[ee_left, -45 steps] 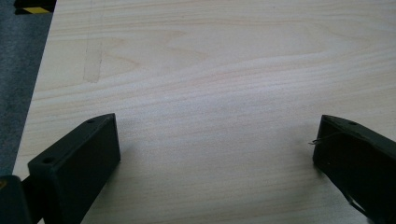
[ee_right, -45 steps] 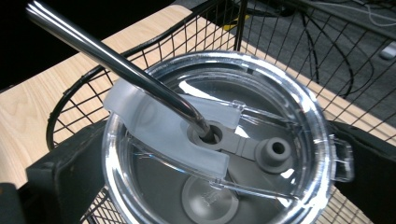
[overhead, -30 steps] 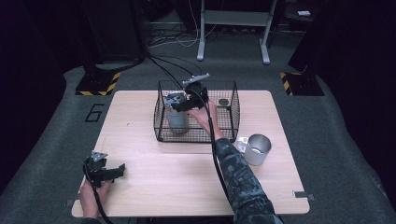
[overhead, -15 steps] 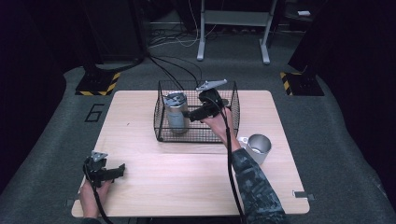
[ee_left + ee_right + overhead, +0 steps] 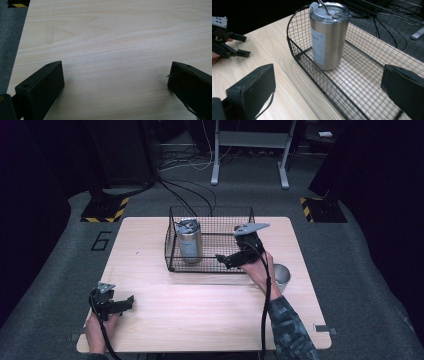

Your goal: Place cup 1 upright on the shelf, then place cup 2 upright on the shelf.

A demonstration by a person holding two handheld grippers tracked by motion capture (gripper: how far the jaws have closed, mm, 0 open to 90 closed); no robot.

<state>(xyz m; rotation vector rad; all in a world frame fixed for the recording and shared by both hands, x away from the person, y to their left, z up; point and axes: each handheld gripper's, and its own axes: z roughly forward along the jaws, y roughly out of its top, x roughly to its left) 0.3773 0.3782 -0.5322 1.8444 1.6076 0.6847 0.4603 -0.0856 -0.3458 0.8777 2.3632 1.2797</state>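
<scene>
The tumbler [image 5: 189,240] stands upright in the basket [image 5: 210,266], at its left end — that part looks done. The right gripper [image 5: 226,260] hangs over the front rim, jaws spread and empty; a cup [image 5: 281,274] waits on the table [image 5: 200,310]. The left gripper [image 5: 120,304] rests spread near the front-left corner.

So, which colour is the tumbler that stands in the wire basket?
Silver steel, with a clear lid: the tumbler shows best in the right gripper view.

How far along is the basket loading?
Done: one tumbler stands upright in the wire basket. In hand: nothing; the right gripper is open at the basket's front right, the left gripper open over bare table. Left: probably the second cup by the right hand.
</scene>
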